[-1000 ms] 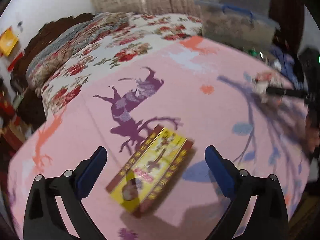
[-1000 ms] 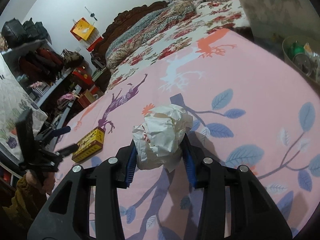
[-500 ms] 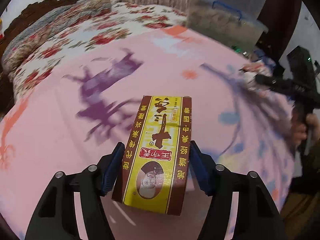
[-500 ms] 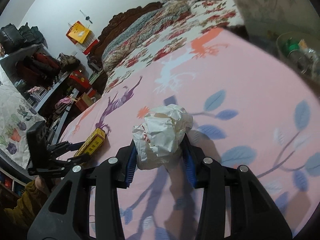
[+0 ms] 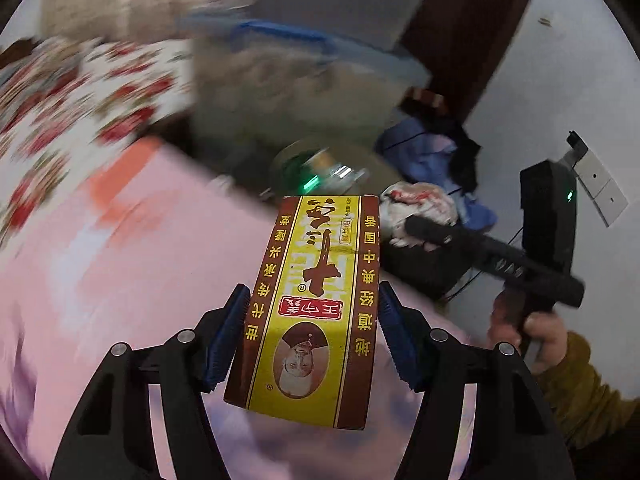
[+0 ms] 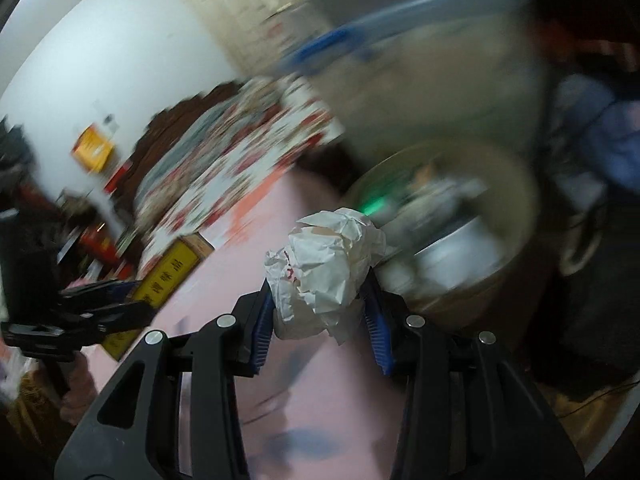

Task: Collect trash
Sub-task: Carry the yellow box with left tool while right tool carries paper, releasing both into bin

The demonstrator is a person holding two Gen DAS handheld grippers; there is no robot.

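Left claw (image 5: 310, 334) clamped narrow on the yellow-and-brown carton (image 5: 316, 304), which is held lengthwise between the blue pads (image 5: 226, 338), raised over the pink bedsheet (image 5: 120, 264). Right claw (image 6: 320, 312) clamped on the crumpled paper ball (image 6: 326, 268). Ahead of both claws, blurred, a round bin (image 6: 508, 248) holding litter sits beside the bed.

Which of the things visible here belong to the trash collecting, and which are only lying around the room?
Part of the job:
- yellow box, held in left gripper
- crumpled paper, held in right gripper
- trash basket

Just lying about:
- pink bedsheet
- floral quilt
- plastic storage bin
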